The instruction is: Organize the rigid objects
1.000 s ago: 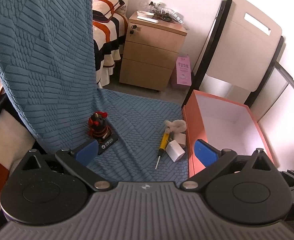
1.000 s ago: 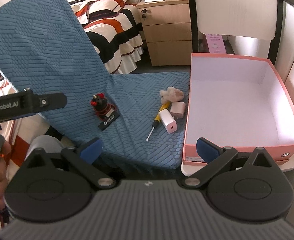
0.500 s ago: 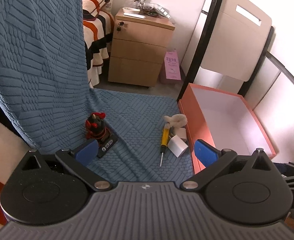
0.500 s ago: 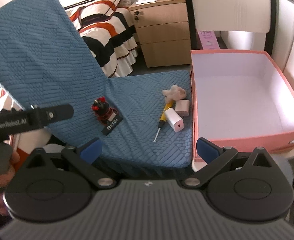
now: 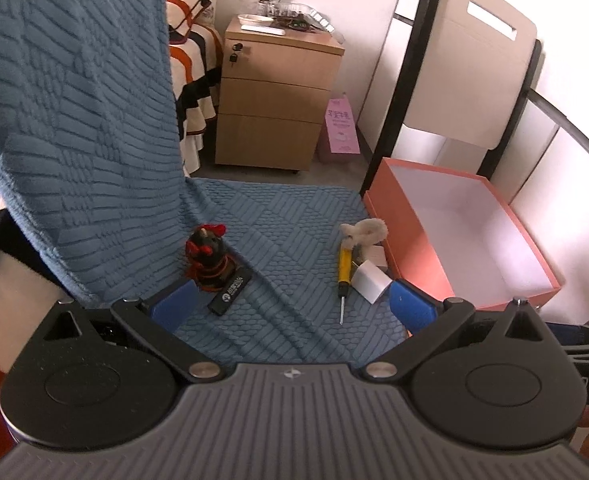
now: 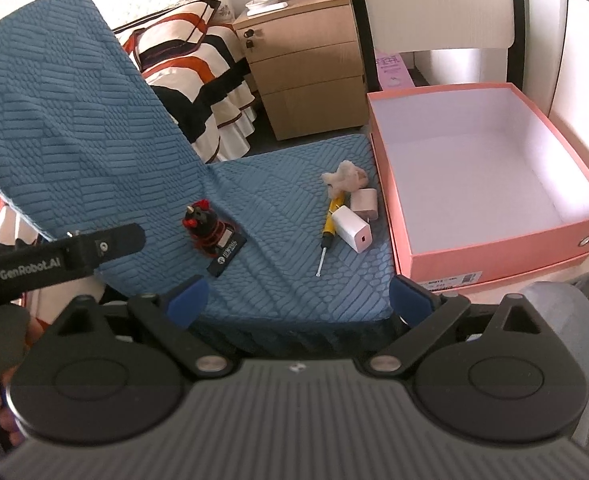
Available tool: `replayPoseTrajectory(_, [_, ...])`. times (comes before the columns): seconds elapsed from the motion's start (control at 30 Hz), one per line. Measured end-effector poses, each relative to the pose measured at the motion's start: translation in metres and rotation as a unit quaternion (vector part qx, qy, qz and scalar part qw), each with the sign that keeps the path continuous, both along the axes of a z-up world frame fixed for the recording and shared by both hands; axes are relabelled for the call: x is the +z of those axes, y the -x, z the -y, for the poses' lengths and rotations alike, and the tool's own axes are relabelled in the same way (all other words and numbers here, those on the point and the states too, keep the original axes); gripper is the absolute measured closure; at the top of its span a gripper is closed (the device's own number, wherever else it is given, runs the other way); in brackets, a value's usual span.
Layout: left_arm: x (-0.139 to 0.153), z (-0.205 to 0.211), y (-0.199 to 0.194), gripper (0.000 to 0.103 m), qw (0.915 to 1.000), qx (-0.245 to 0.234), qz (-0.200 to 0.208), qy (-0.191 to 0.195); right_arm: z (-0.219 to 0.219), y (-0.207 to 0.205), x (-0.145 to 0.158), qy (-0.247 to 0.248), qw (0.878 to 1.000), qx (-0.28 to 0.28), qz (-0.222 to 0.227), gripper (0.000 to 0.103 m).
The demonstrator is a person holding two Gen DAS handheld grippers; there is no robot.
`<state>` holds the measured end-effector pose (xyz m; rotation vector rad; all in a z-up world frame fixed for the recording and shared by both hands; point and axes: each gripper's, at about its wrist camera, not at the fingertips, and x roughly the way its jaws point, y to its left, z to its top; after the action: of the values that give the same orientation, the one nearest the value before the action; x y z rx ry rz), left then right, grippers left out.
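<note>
A blue textured chair seat (image 6: 286, 216) holds a black-and-red figurine (image 6: 204, 226) on a black base, a yellow screwdriver (image 6: 328, 224), a white charger (image 6: 352, 230), a pink charger (image 6: 366, 204) and a fluffy beige lump (image 6: 344, 174). An open pink box (image 6: 482, 168) with a white, bare inside stands right of the seat. My left gripper (image 5: 290, 306) hangs open above the seat's near part, the figurine (image 5: 208, 254) just beyond its left finger. My right gripper (image 6: 298, 300) is over the seat's front edge; its jaws are closing slightly, wide apart, with nothing between them.
The chair's blue backrest (image 5: 74, 120) rises at the left. Behind stand a wooden drawer unit (image 5: 274, 96) with clutter on top, a striped bed (image 6: 190, 48), a pink bag (image 5: 340, 126) and a black-framed chair (image 5: 474, 60). A hand holds the left tool (image 6: 54, 264).
Both views have drifted and rolled a little, bringing the seat objects slightly nearer. The right jaws have narrowed a touch. Nothing on the seat has moved.
</note>
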<state>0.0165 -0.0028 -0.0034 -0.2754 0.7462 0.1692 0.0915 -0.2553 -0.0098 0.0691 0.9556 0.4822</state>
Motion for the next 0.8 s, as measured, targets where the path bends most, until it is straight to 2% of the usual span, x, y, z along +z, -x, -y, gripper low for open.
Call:
replayPoseTrajectory(0.13, [-0.002,0.000,0.007,0.000,0.9999,0.012,0.004,0.004,0.003,0.002,0.001,0.001,1.000,0.003,0.005,0.008])
replayPoseTrajectory(0.43, [-0.001,0.012,0.009,0.000,0.9997,0.023,0.009,0.002,0.012,-0.002,-0.003,0.003,1.000,0.006,0.008,0.019])
replayPoseTrajectory(0.8, [-0.007,0.014,0.005,0.000,0.9997,0.023,0.009,0.006,0.017,-0.006,-0.010,-0.002,1.000,0.004,0.010,0.019])
